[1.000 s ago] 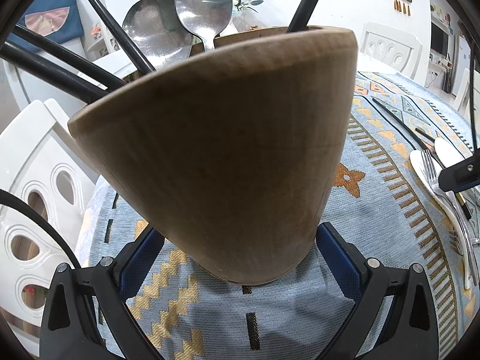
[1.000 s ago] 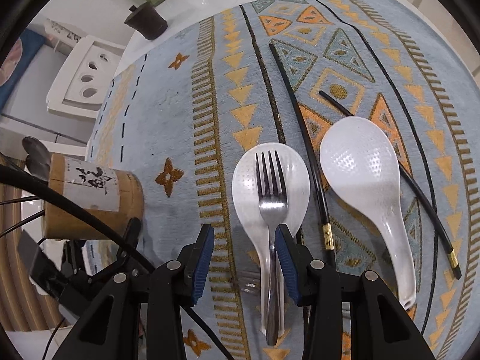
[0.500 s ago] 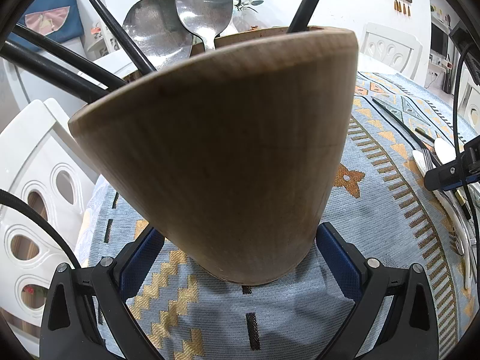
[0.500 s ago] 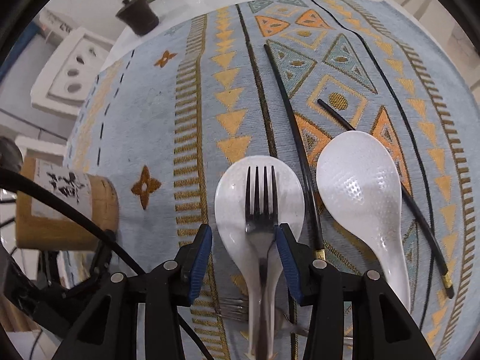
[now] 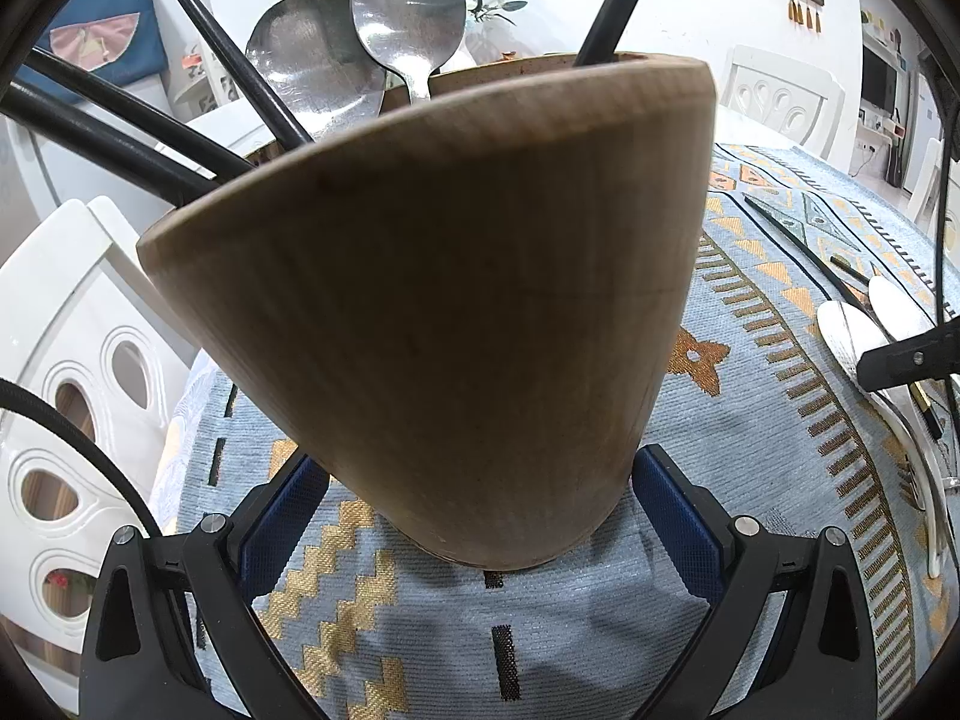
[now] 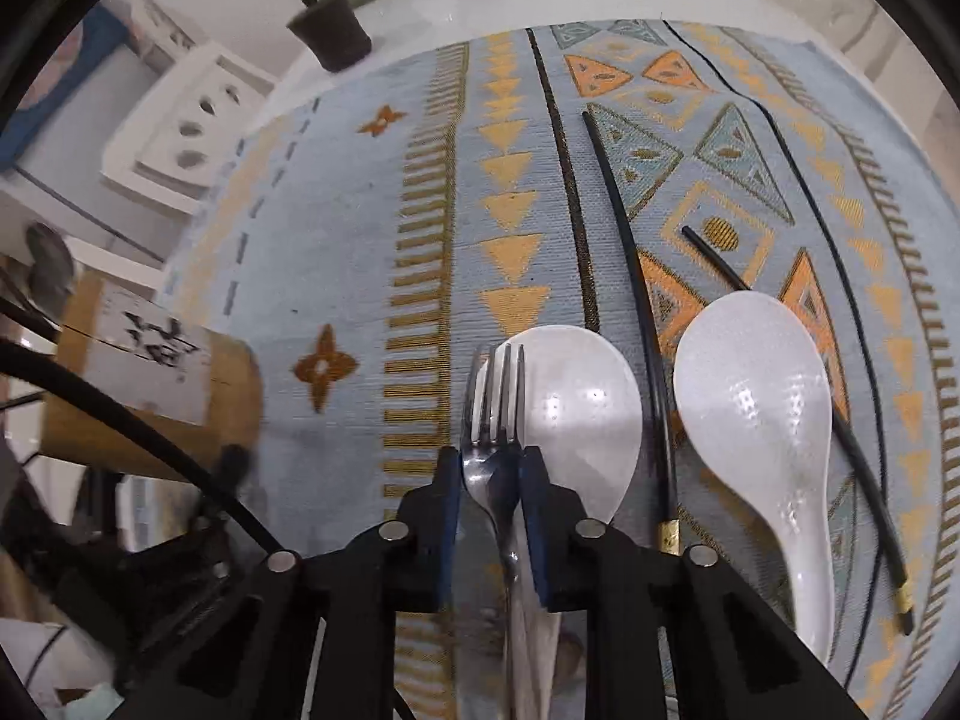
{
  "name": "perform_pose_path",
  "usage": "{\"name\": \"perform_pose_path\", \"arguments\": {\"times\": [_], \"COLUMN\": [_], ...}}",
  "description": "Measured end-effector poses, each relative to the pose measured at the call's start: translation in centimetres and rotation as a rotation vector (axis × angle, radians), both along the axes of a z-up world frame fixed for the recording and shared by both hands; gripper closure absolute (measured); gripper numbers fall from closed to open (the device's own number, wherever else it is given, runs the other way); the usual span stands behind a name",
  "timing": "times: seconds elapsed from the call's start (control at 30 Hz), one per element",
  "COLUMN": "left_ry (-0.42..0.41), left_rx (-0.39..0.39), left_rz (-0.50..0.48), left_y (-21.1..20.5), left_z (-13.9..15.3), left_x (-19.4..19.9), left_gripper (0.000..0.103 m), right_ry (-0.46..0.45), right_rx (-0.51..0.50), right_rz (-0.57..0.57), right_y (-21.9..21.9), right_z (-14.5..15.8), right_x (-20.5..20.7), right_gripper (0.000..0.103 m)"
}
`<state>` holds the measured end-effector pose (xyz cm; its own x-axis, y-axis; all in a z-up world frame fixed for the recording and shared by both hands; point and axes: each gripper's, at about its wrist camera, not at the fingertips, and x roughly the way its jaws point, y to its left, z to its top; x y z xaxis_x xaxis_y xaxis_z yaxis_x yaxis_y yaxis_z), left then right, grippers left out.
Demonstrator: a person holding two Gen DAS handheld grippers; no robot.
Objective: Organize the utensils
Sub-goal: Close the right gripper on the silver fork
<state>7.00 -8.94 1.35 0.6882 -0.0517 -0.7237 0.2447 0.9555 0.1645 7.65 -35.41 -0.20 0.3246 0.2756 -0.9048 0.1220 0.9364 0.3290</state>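
Observation:
My left gripper (image 5: 480, 510) is shut on the base of a tilted wooden utensil holder (image 5: 450, 300), one blue pad on each side. Two metal spoons (image 5: 408, 6) and black chopsticks (image 5: 228, 54) stick out of its top. My right gripper (image 6: 491, 468) has just been closing and is shut on the neck of a steel fork (image 6: 492, 396), which is turned on edge over a white plastic spoon (image 6: 576, 396). A second white spoon (image 6: 756, 396) lies to the right. One black chopstick (image 6: 630, 252) lies between the spoons, another (image 6: 858, 450) partly under the right spoon.
A blue patterned cloth (image 6: 360, 240) covers the table. The holder (image 6: 150, 384) shows at the left of the right wrist view. A dark pot (image 6: 330, 30) stands on bare tabletop beyond the cloth. White chairs (image 5: 60, 330) stand beside the table.
The right gripper's jaws have closed onto the fork's neck. The fork has rolled onto its edge toward the white spoon's left side. The left gripper and holder have not moved.

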Motion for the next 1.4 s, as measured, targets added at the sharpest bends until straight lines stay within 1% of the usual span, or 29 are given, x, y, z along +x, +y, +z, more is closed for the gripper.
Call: {"name": "perform_pose_path", "arguments": {"times": [0.17,0.33,0.43,0.47,0.5,0.57,0.63,0.67,0.77,0.83,0.87,0.9,0.93,0.97,1.03,1.1,1.17,1.23,1.33,1.4], "left_ry": [0.000,0.000,0.000,0.000,0.000,0.001,0.001,0.001,0.001,0.002,0.001,0.001,0.001,0.001,0.001,0.001,0.001,0.001,0.001,0.001], "left_rx": [0.000,0.000,0.000,0.000,-0.001,-0.001,-0.001,-0.002,-0.001,-0.002,-0.002,-0.001,-0.001,-0.001,-0.002,-0.001,-0.002,-0.001,-0.001,-0.001], "left_rz": [0.000,0.000,0.000,0.000,0.000,0.000,0.000,0.000,0.000,0.000,0.000,0.000,0.000,0.000,0.000,0.000,0.000,0.000,0.000,0.000], "left_y": [0.0,0.0,0.0,0.0,0.0,-0.1,-0.1,-0.1,-0.2,-0.2,-0.2,-0.2,-0.3,-0.2,-0.2,-0.2,-0.2,-0.3,-0.4,-0.4], "left_z": [0.0,0.0,0.0,0.0,0.0,0.0,0.0,0.0,-0.1,-0.1,-0.1,-0.1,-0.1,-0.1,-0.1,-0.1,-0.1,-0.1,-0.1,-0.1], "left_x": [0.0,0.0,0.0,0.0,0.0,-0.1,-0.1,-0.1,-0.1,-0.1,-0.1,-0.1,-0.1,-0.1,-0.1,-0.1,-0.1,-0.2,-0.1,-0.1], "left_gripper": [0.001,0.001,0.001,0.001,0.001,0.001,0.001,0.001,0.001,0.001,0.001,0.001,0.001,0.001,0.001,0.001,0.001,0.001,0.001,0.001], "right_ry": [-0.008,0.049,0.065,0.065,0.063,0.049,0.035,0.037,0.077,0.046,0.039,0.036,0.027,0.020,0.012,-0.011,-0.015,-0.005,0.026,0.025], "right_rx": [0.065,-0.006,-0.021,-0.017,-0.018,-0.017,-0.036,-0.070,-0.128,-0.141,-0.154,-0.155,-0.159,-0.153,-0.124,-0.076,-0.045,-0.053,-0.082,-0.068], "right_rz": [0.050,0.040,0.022,0.019,0.015,0.013,0.016,0.017,0.013,0.012,0.021,0.041,0.065,0.092,0.120,0.164,0.192,0.211,0.198,0.176], "right_y": [0.5,0.9,0.5,0.4,0.3,0.2,0.4,0.6,0.9,1.1,1.4,1.7,2.0,2.5,2.9,3.2,3.3,3.7,3.9,3.8], "right_z": [0.6,0.4,0.5,0.5,0.5,0.8,1.1,0.9,-0.3,-0.2,-0.2,-0.3,-0.2,-0.1,0.1,0.8,0.9,0.7,-0.2,0.0], "right_x": [-0.8,-0.8,-0.5,-0.4,-0.3,-0.1,-0.1,0.1,0.7,1.0,1.2,1.3,1.4,1.6,1.7,1.5,1.0,0.8,0.7,1.0], "right_gripper": [0.091,0.091,0.085,0.078,0.069,0.062,0.062,0.062,0.061,0.061,0.063,0.072,0.076,0.084,0.085,0.094,0.095,0.095,0.095,0.095]}}
